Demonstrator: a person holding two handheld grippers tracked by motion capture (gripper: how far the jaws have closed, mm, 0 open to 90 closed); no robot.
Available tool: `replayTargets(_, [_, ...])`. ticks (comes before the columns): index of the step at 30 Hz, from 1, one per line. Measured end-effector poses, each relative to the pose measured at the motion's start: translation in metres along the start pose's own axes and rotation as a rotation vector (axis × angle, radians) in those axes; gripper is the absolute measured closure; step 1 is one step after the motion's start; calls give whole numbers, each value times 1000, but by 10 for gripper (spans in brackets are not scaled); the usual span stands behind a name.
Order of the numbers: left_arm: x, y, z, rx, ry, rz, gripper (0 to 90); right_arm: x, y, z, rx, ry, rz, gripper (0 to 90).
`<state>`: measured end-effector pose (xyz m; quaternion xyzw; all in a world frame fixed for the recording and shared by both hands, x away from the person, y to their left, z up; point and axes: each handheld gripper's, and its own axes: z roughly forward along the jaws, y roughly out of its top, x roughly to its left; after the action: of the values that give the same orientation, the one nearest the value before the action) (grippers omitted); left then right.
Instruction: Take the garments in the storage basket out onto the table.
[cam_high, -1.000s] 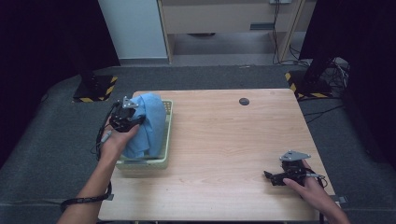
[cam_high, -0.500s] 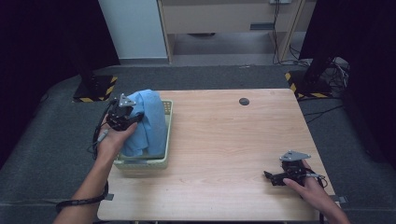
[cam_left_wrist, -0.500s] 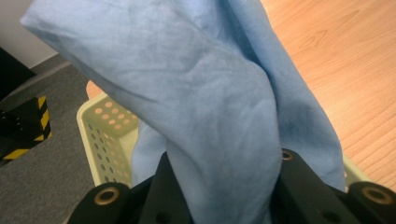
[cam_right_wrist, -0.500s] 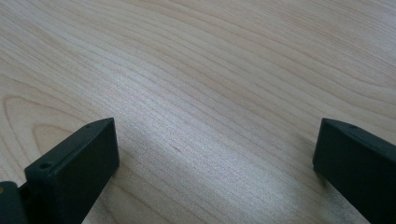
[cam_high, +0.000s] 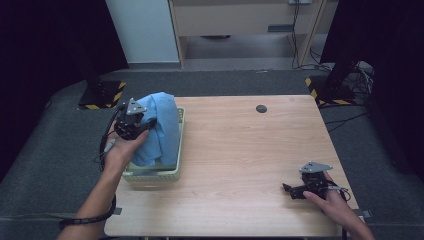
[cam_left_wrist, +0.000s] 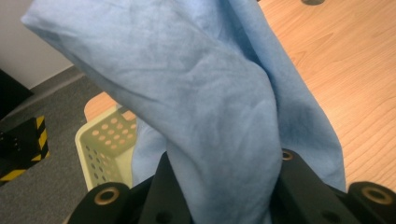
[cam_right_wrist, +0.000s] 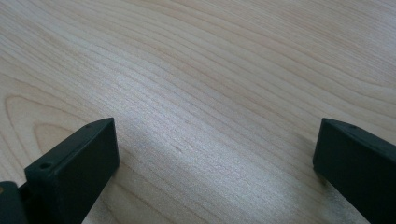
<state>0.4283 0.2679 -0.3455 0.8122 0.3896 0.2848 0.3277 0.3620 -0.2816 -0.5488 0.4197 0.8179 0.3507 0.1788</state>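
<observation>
Spanning pale wooden table (cam_high: 240, 150), grey carpet (cam_high: 50, 165) — dark surrounds

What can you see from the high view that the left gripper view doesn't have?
High view alone: the right gripper, jaws open, resting on the table's near right corner, and the person's forearms. Left gripper view alone: the round holes in the basket's wall and the close folds of the cloth. Both: the left gripper shut on the blue cloth, lifted above the basket.
</observation>
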Motion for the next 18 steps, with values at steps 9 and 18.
replayTargets(9, [-8,14,-12,-37,-14,30,785,0,0,0,-1,0,-1,5])
replayTargets(18, [-18,22,-16,-59,-42,49,786,1,0,0,-1,0,-1,5])
